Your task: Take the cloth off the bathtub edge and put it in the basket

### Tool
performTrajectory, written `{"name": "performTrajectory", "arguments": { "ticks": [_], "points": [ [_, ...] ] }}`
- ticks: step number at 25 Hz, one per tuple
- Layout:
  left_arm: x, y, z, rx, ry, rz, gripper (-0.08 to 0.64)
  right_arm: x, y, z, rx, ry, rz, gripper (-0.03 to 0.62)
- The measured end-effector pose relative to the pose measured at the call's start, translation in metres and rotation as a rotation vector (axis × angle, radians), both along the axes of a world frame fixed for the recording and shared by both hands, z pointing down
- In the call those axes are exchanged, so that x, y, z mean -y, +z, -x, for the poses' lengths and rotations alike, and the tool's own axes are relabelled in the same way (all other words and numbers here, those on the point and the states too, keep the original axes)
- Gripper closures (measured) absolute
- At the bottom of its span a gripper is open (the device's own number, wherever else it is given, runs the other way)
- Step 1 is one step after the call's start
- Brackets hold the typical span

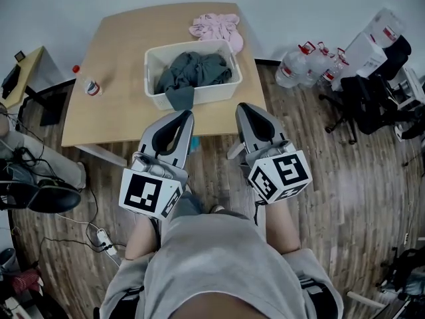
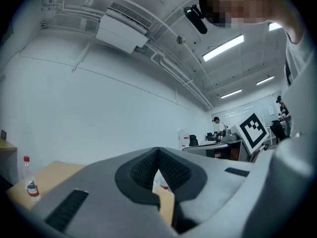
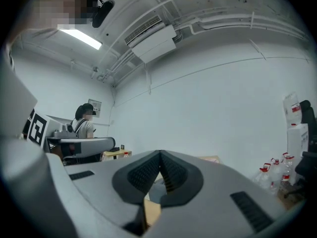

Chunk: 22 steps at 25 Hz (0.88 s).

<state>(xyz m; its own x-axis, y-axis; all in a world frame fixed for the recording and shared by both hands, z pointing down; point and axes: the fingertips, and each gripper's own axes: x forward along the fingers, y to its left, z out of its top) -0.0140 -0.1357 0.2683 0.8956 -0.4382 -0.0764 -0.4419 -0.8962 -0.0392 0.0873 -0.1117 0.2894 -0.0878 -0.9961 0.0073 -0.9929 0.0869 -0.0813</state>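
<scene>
A white basket (image 1: 154, 58) stands on the wooden table (image 1: 113, 111) with a dark grey cloth (image 1: 192, 70) heaped inside, one corner hanging over the front rim. A pink cloth (image 1: 216, 26) lies crumpled on the table behind the basket. No bathtub shows in any view. My left gripper (image 1: 186, 113) and right gripper (image 1: 242, 106) are held side by side at the table's near edge, pointing level toward the basket. Both are shut with nothing between the jaws; the tips meet in the left gripper (image 2: 158, 149) view and the right gripper (image 3: 160, 152) view.
A small bottle (image 1: 91, 86) stands at the table's left side. Large water bottles (image 1: 309, 62) and a black office chair (image 1: 372, 95) crowd the floor at the right. Cables and a power strip (image 1: 103, 238) lie on the floor at the left. A person (image 3: 85, 123) sits at a far desk.
</scene>
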Motion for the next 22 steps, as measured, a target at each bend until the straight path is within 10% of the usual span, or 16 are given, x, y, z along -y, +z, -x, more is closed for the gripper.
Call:
{"name": "performTrajectory", "arguments": {
  "ticks": [22],
  "points": [
    [-0.075,0.005,0.006,0.009,-0.054,-0.004,0.546,-0.072,0.003,0.005,0.002,-0.053,-0.038,0.583]
  ]
}}
